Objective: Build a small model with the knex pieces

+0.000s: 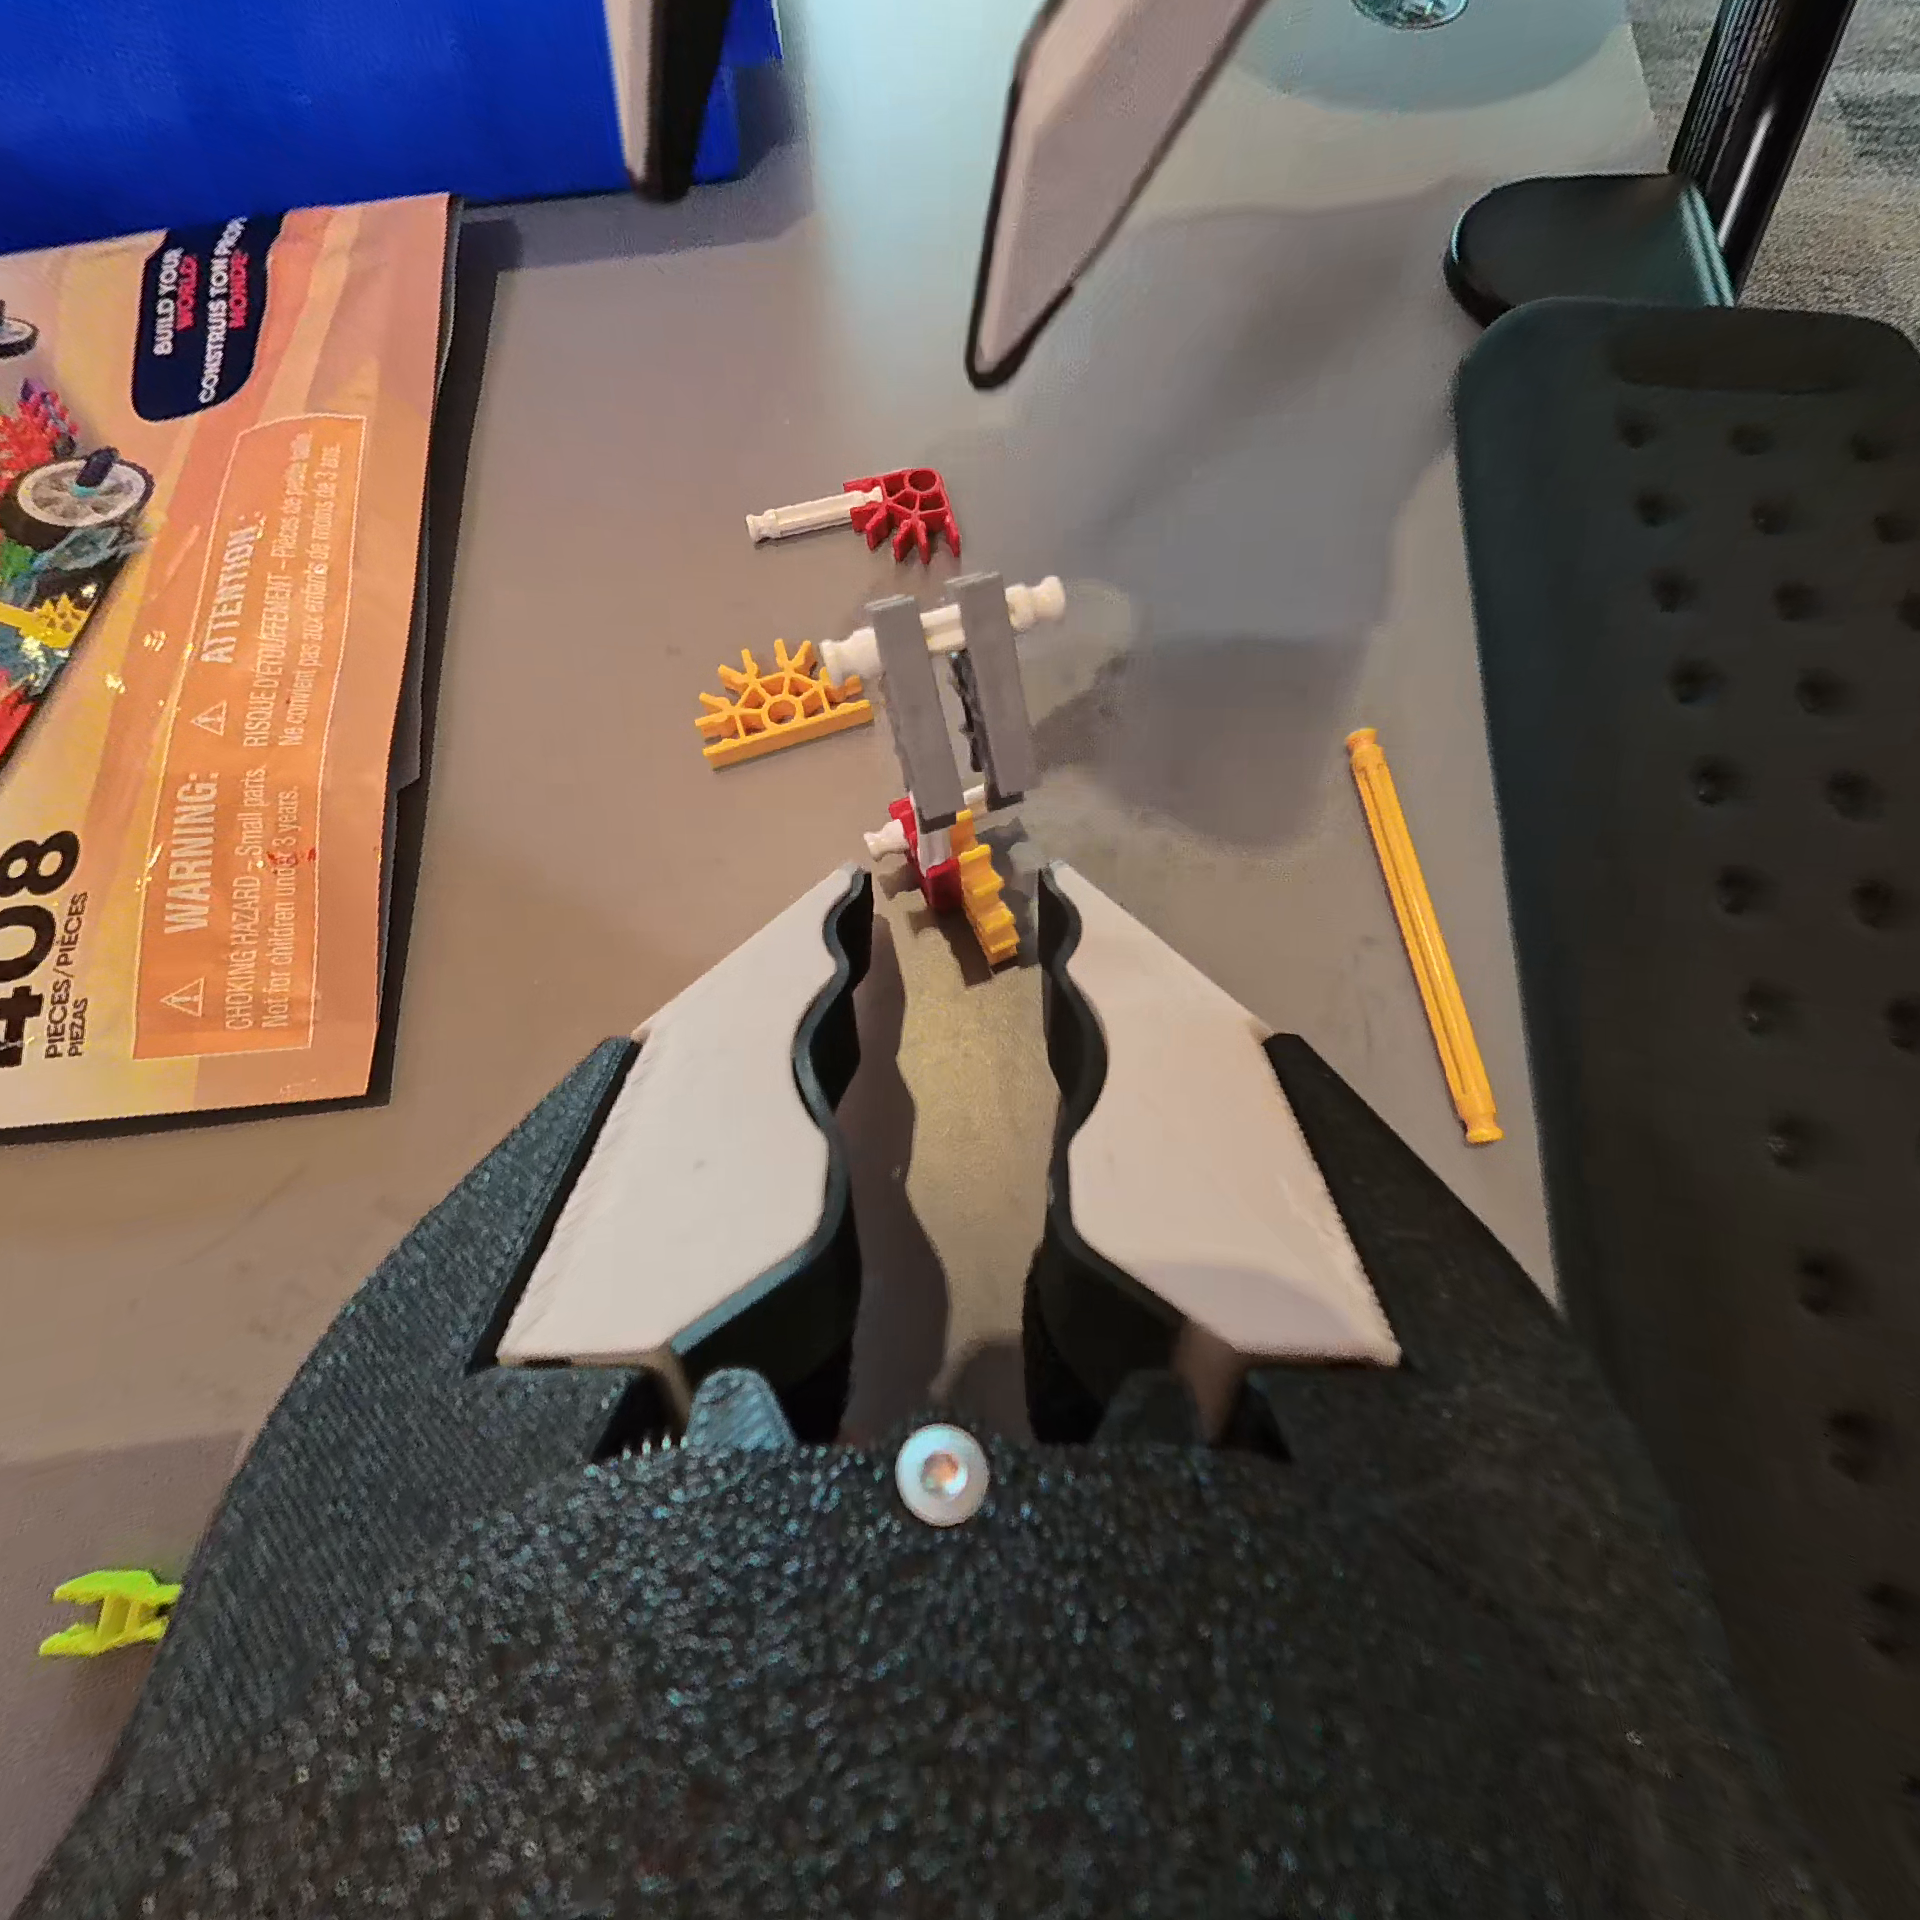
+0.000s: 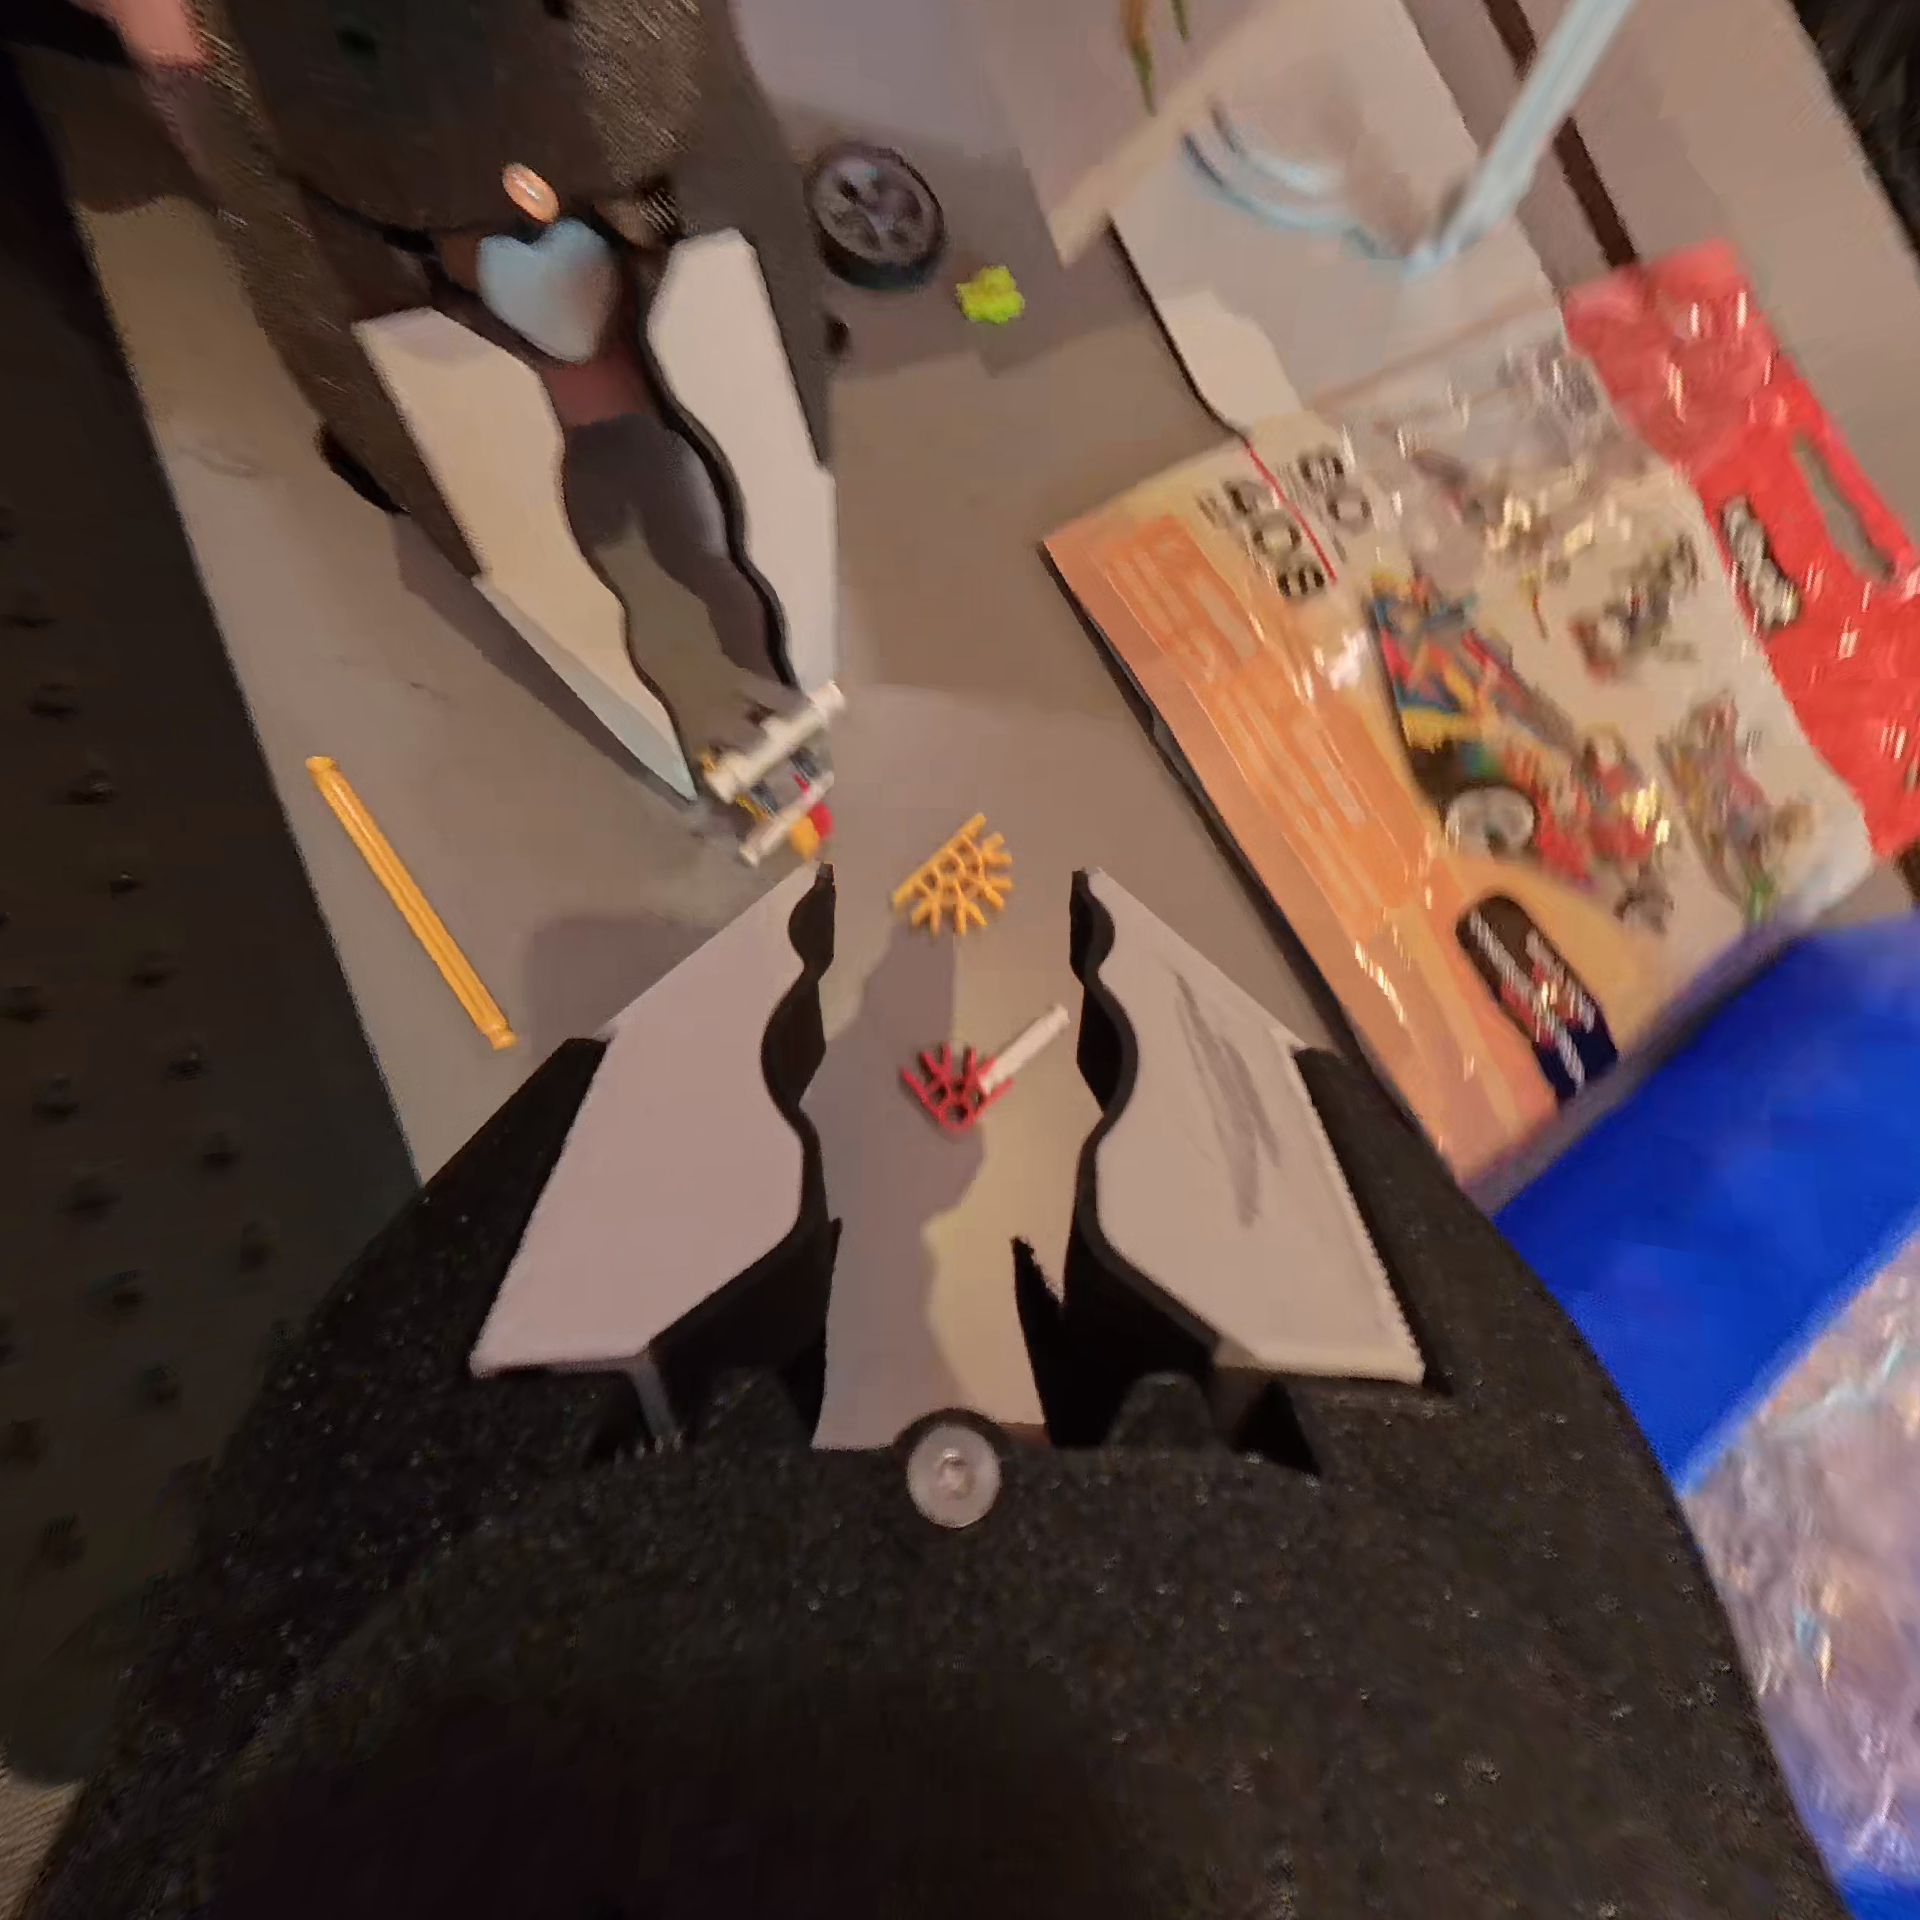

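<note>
A small assembly [image 1: 951, 727] of two grey bars, white rods and red and yellow connectors stands on the grey table. Its lower end sits between the fingertips of my left gripper [image 1: 954, 883], whose jaws stand apart with a thin gap on each side. In the right wrist view the assembly [image 2: 774, 764] shows at the left gripper's tips. My right gripper [image 2: 954, 878] is open and empty above the table. A yellow fan connector [image 2: 951, 883] lies just past its tips. A red connector with a white rod [image 2: 977, 1065] lies under its fingers. Both show in the left wrist view [image 1: 779, 707] [image 1: 894, 509].
A long yellow rod [image 1: 1418, 935] lies right of the assembly beside a black perforated pad [image 1: 1714, 831]. An orange printed box [image 1: 260, 675] and blue box [image 1: 312, 104] lie left. A green connector [image 1: 109, 1610], a black wheel [image 2: 876, 223] and a parts bag [image 2: 1714, 468] lie around. The tips of one gripper are about 9 centimetres away from the tips of the other. It is some 5 centimetres from my left tips to the yellow fan connector [image 2: 951, 883]. It turns up in the left wrist view [image 1: 791, 683] as well.
</note>
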### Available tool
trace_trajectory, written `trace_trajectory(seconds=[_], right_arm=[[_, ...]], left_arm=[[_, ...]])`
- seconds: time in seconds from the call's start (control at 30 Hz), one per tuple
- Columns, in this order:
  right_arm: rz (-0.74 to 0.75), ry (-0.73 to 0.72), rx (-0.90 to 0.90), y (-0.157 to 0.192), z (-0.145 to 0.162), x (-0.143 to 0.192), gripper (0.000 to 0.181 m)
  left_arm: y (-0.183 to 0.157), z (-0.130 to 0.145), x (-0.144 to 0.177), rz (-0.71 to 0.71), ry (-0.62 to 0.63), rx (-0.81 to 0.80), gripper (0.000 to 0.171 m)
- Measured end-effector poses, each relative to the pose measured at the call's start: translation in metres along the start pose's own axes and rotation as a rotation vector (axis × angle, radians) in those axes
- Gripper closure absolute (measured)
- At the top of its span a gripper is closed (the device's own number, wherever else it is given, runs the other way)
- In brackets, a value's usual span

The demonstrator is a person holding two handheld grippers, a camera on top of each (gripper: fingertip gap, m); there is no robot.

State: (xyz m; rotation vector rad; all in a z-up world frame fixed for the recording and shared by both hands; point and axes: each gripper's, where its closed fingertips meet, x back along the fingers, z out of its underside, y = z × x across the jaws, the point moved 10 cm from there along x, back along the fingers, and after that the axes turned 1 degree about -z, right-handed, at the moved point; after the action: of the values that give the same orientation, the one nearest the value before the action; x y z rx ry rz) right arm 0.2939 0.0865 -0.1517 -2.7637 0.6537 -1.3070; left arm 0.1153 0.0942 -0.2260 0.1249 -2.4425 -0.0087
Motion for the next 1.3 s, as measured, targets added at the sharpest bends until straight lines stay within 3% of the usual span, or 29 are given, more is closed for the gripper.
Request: trace_trajectory(seconds=[0.17, 0.37, 0.47, 0.87, 1.13, 1.3], right_arm=[[0.025, 0.118, -0.206, -0.009, 0.033, 0.001, 0.137], [0.024, 0.217, -0.323, -0.006, 0.057, -0.027, 0.138], [0.023, 0.229, -0.325, -0.002, 0.06, -0.038, 0.152], [0.12, 0.155, -0.291, 0.014, 0.061, -0.023, 0.154], [0.239, -0.032, -0.166, 0.045, 0.032, 0.026, 0.154], [0.263, -0.103, -0.065, 0.07, 0.013, 0.039, 0.154]], left_arm=[[-0.004, 0.002, -0.002, 0.04, 0.045, -0.005, 0.141], [-0.014, 0.001, -0.004, 0.091, 0.074, -0.013, 0.14], [-0.014, 0.003, -0.003, 0.096, 0.082, -0.015, 0.139], [-0.009, -0.004, 0.012, 0.052, 0.03, -0.008, 0.137], [-0.009, -0.02, 0.032, 0.003, -0.07, -0.007, 0.134], [-0.009, -0.031, 0.042, -0.012, -0.192, 0.006, 0.134]])
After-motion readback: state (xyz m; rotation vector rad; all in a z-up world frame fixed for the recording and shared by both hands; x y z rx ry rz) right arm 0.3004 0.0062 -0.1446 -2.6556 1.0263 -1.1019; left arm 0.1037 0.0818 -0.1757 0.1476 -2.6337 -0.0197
